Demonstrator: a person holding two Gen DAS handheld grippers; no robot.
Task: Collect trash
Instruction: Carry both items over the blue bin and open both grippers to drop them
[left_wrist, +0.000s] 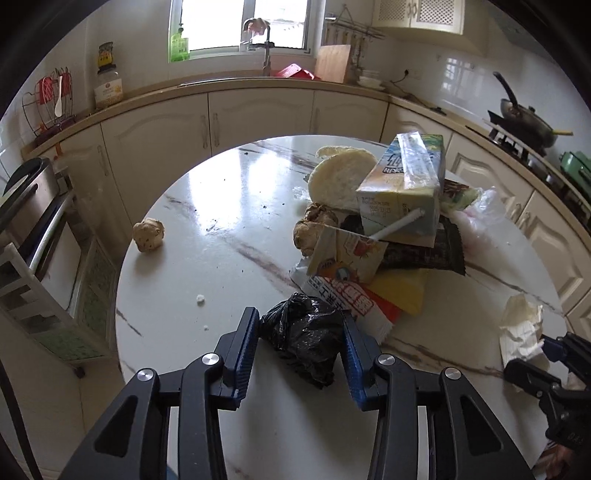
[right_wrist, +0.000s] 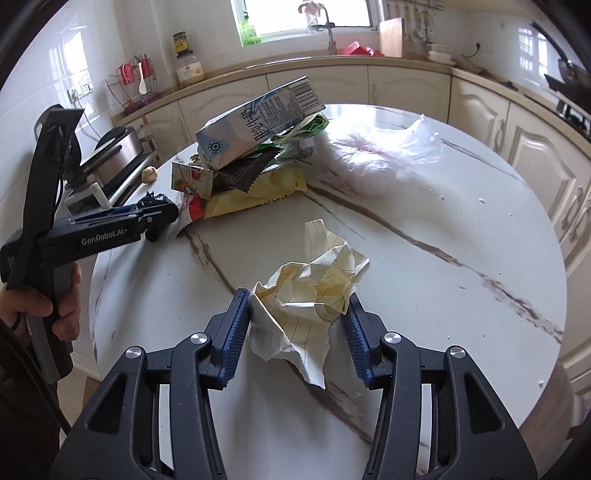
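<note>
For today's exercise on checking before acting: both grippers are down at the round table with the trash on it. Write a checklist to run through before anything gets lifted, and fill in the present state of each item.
1. Black bag lies between the left gripper fingers: ok.
2. Left pads press on the bag: ok, both touch its sides.
3. Crumpled lined paper lies between the right gripper fingers: ok.
4. Right pads grip the paper: ok on the left pad; the right pad's contact cannot tell.
5. Grippers stay apart from each other: ok.
6. Milk carton sits steady on the pile: not ok, it is tilted atop wrappers.
</note>
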